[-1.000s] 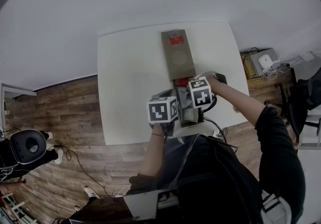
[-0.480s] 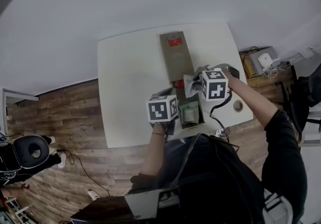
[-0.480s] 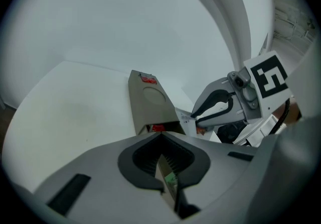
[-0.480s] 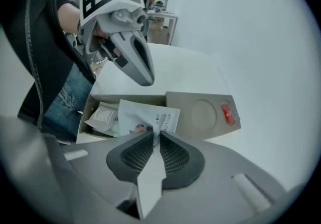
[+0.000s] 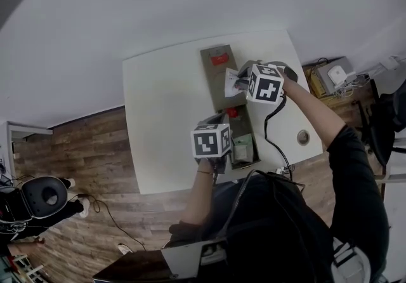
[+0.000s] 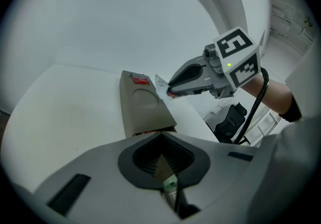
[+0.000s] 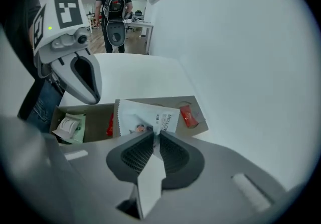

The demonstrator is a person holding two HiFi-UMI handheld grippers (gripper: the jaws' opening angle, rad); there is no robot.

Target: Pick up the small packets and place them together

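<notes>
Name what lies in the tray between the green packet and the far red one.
A second red packet, by the head view. The right gripper holds a white packet above that stretch.

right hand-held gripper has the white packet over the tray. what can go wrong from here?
1. The right hand-held gripper pinches only part of the white packet. The rest fans out free past the jaws, so it could swivel or slip and land beside the tray.
2. The left hand-held gripper is shut on a thin tan piece, apparently the tray's near end, close to the green-and-white packet. A tug there might shift the tray.
</notes>
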